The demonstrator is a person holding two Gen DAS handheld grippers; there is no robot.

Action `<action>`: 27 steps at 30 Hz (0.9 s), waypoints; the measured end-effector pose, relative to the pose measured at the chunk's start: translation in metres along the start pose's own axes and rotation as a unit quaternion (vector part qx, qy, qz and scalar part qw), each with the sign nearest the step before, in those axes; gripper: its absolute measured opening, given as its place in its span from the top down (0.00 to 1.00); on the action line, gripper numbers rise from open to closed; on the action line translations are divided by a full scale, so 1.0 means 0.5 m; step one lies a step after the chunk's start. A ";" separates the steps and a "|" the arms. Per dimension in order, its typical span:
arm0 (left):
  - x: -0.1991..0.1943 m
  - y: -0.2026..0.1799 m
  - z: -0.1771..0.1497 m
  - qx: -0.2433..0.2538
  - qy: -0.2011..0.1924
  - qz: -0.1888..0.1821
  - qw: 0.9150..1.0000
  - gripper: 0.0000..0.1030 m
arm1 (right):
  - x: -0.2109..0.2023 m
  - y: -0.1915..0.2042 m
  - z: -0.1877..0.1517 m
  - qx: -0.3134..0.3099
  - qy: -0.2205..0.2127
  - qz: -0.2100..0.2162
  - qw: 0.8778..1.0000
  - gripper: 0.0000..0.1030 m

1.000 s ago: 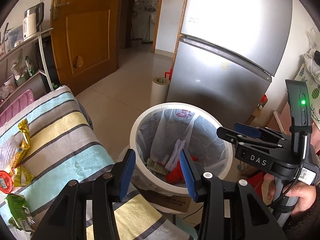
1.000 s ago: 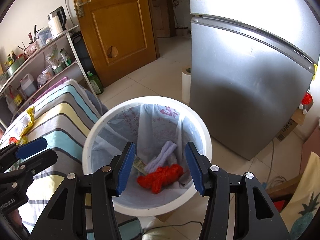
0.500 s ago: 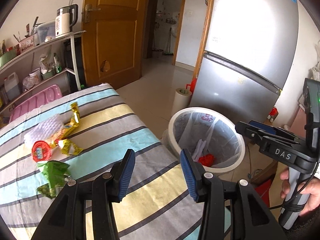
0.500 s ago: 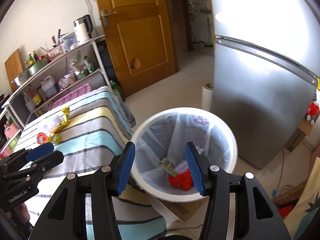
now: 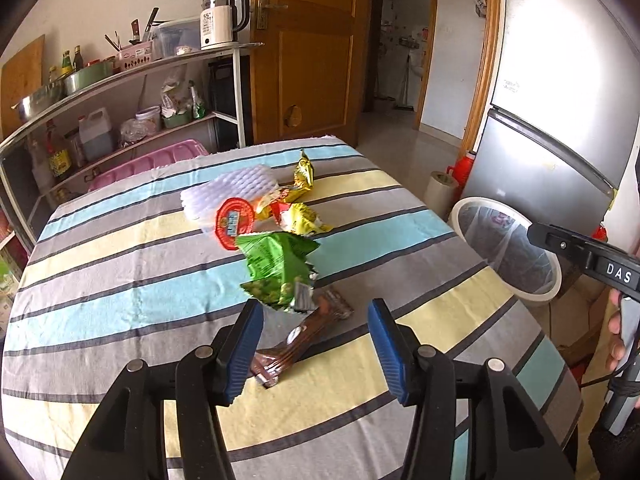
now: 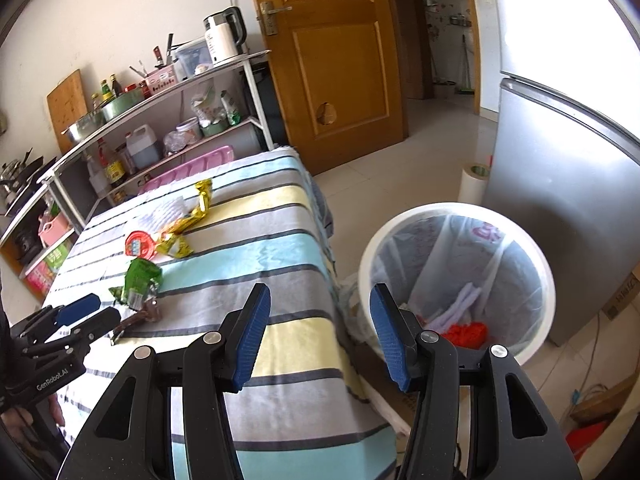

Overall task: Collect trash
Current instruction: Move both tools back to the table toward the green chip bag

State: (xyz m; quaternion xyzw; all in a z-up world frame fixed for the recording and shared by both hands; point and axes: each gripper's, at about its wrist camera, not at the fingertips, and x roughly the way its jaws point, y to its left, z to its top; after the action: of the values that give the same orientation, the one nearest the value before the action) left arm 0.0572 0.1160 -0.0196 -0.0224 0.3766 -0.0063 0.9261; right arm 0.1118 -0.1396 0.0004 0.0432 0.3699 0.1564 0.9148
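Note:
Trash lies on the striped tablecloth (image 5: pixel 120 280): a brown wrapper (image 5: pixel 308 336), a green packet (image 5: pixel 280 268), a red round lid (image 5: pixel 234 226), yellow wrappers (image 5: pixel 300 216) and white foam netting (image 5: pixel 228 192). My left gripper (image 5: pixel 315 308) hovers over the brown wrapper, which shows between the fingers untouched. Its jaws are opening and hold nothing. My right gripper (image 6: pixel 319 292) is open and empty above the table's edge, beside the white lined bin (image 6: pixel 368 256). A red item (image 6: pixel 466 332) and white cloth (image 6: pixel 460 304) lie inside the bin. The left gripper (image 6: pixel 80 316) also shows near the green packet (image 6: pixel 138 280).
A silver fridge (image 6: pixel 560 200) stands behind the bin (image 5: pixel 476 208). A paper roll (image 6: pixel 474 184) stands on the tiled floor. Shelves (image 5: pixel 132 68) with a kettle (image 5: pixel 222 20), bottles and a pink tray (image 5: pixel 160 160) run behind the table. A wooden door (image 6: pixel 340 60) is beyond.
Both views have swung from the bin over to the table. The left gripper now hangs over the wrappers with its jaws wider apart. The right gripper's gap is unchanged.

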 end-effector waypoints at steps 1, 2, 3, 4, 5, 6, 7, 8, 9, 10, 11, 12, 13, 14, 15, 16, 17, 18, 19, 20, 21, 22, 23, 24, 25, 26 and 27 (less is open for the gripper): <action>0.007 0.007 -0.004 0.002 0.011 0.000 1.000 0.43 | 0.003 0.009 -0.001 -0.003 0.002 0.003 1.000 0.49; 0.013 0.014 -0.007 0.002 0.020 0.001 1.000 0.43 | 0.006 0.019 -0.001 -0.007 0.003 0.006 1.000 0.49; 0.016 0.020 -0.011 0.000 0.021 0.004 1.000 0.43 | 0.010 0.028 -0.003 -0.011 0.005 0.009 1.000 0.49; 0.019 0.022 -0.014 0.003 0.021 0.001 1.000 0.43 | 0.014 0.035 -0.003 -0.014 0.008 0.011 1.000 0.49; 0.022 0.025 -0.015 0.007 0.022 -0.005 1.000 0.43 | 0.018 0.044 -0.004 -0.018 0.011 0.013 1.000 0.49; 0.028 0.025 -0.016 0.010 0.028 -0.013 0.999 0.43 | 0.022 0.056 -0.005 -0.025 0.013 0.016 0.999 0.49; 0.041 0.028 -0.016 0.011 0.039 -0.021 0.999 0.43 | 0.027 0.065 -0.005 -0.031 0.015 0.017 0.999 0.49; 0.049 0.031 -0.016 0.007 0.047 -0.016 0.999 0.43 | 0.031 0.073 -0.005 -0.037 0.019 0.016 0.999 0.49; 0.051 0.027 -0.018 0.009 0.045 -0.010 0.999 0.43 | 0.036 0.083 -0.005 -0.042 0.022 0.017 0.999 0.49; 0.052 0.027 -0.019 0.015 0.042 -0.013 0.999 0.43 | 0.040 0.092 -0.004 -0.048 0.024 0.020 0.998 0.49; 0.053 0.025 -0.020 0.016 0.044 -0.016 0.999 0.43 | 0.043 0.100 -0.003 -0.051 0.025 0.022 0.998 0.49; 0.054 0.029 -0.022 0.011 0.046 -0.015 0.999 0.43 | 0.047 0.107 -0.001 -0.053 0.027 0.025 0.998 0.49; 0.054 0.034 -0.023 0.008 0.046 -0.016 0.999 0.43 | 0.054 0.115 0.001 -0.056 0.032 0.028 0.998 0.49; 0.054 0.040 -0.025 0.003 0.047 -0.018 0.999 0.43 | 0.061 0.125 0.004 -0.061 0.039 0.029 0.997 0.49; 0.051 0.046 -0.028 -0.001 0.047 -0.017 0.999 0.43 | 0.065 0.135 0.007 -0.066 0.041 0.033 0.996 0.49; 0.046 0.052 -0.031 -0.005 0.045 -0.018 0.999 0.43 | 0.072 0.149 0.009 -0.073 0.044 0.040 0.996 0.49; 0.043 0.059 -0.032 -0.008 0.047 -0.019 0.999 0.43 | 0.079 0.164 0.011 -0.081 0.048 0.047 0.994 0.49; 0.037 0.064 -0.034 -0.012 0.049 -0.016 0.999 0.43 | 0.087 0.176 0.014 -0.086 0.051 0.057 0.993 0.49; 0.027 0.069 -0.037 -0.010 0.045 -0.015 0.999 0.43 | 0.095 0.188 0.016 -0.088 0.054 0.064 0.993 0.49; 0.017 0.072 -0.040 -0.007 0.038 -0.014 0.999 0.43 | 0.102 0.200 0.018 -0.090 0.057 0.068 0.992 0.49; 0.011 0.078 -0.041 -0.007 0.035 -0.013 0.999 0.43 | 0.108 0.212 0.019 -0.093 0.057 0.076 0.991 0.49; 0.008 0.083 -0.042 -0.009 0.035 -0.011 0.999 0.43 | 0.113 0.222 0.020 -0.095 0.058 0.085 0.990 0.49; 0.008 0.090 -0.044 -0.012 0.038 -0.008 0.999 0.43 | 0.119 0.233 0.021 -0.097 0.061 0.092 0.989 0.49; 0.009 0.097 -0.045 -0.017 0.039 -0.003 0.999 0.43 | 0.125 0.245 0.021 -0.099 0.063 0.099 0.988 0.49; 0.010 0.103 -0.046 -0.022 0.039 -0.002 0.999 0.43 | 0.132 0.256 0.021 -0.099 0.066 0.108 0.987 0.49; 0.012 0.109 -0.047 -0.027 0.041 -0.004 0.999 0.43 | 0.138 0.263 0.021 -0.099 0.069 0.113 0.986 0.49; 0.012 0.113 -0.047 -0.033 0.041 -0.009 0.999 0.43 | 0.144 0.272 0.020 -0.099 0.072 0.118 0.985 0.49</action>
State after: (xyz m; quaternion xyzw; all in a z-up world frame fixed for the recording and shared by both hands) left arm 0.0451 0.1713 -0.0433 -0.0557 0.4140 -0.0028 0.9086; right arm 0.1332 0.0124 -0.0137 -0.0156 0.4099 0.3015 0.8607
